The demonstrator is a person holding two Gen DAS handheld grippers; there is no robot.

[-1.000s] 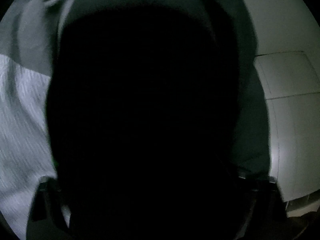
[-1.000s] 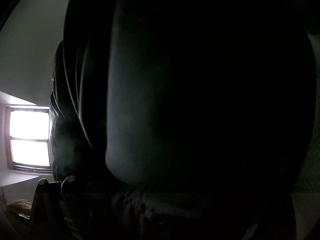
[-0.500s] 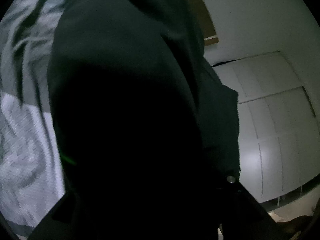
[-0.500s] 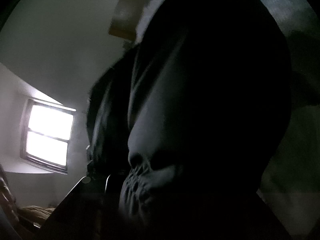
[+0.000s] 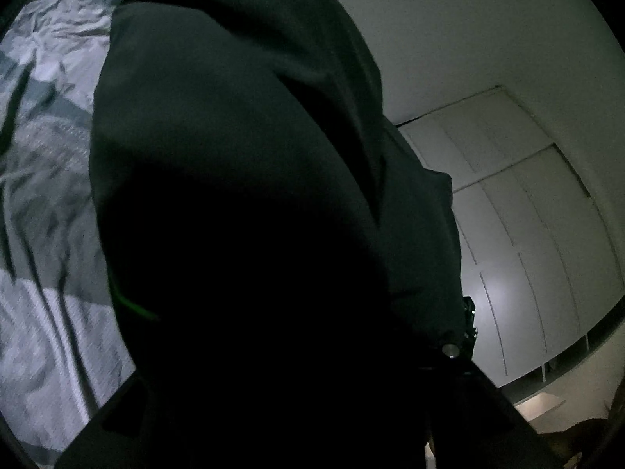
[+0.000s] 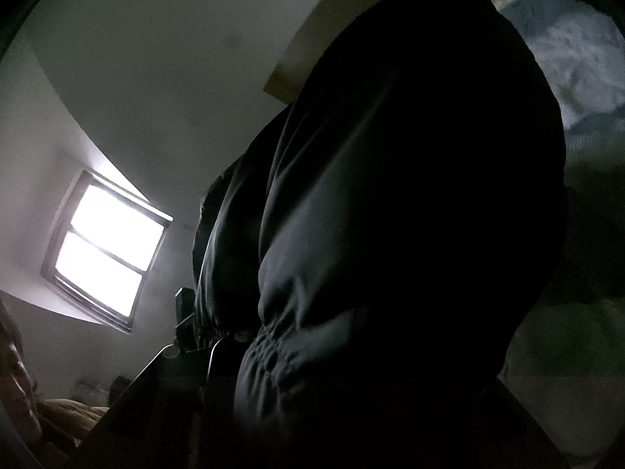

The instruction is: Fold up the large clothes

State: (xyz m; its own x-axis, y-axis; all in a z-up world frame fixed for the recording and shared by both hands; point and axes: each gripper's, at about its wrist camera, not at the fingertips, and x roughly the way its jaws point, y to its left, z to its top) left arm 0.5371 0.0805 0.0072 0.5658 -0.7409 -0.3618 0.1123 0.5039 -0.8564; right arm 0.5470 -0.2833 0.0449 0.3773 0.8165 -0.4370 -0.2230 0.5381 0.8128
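Observation:
A large dark garment [image 5: 242,179] hangs in front of the left wrist camera and covers most of the view. It drapes over my left gripper [image 5: 297,398], whose jaws are hidden under the cloth. In the right wrist view the same dark garment [image 6: 410,215] fills the middle and right, with a gathered elastic hem [image 6: 269,355] low in the frame. My right gripper [image 6: 312,410] sits under that hem and its fingertips are hidden. The cloth is lifted into the air by both grippers.
A grey and white patterned bedspread [image 5: 43,195] lies at the left and also shows in the right wrist view [image 6: 578,62]. White wardrobe doors [image 5: 519,242] stand at the right. A bright window [image 6: 105,254] and a wooden headboard [image 6: 308,58] show in the right view.
Both cameras have tilted upward and the garment has swung aside, so more wall, wardrobe, window and bedspread show. The cloth stays draped over both grippers.

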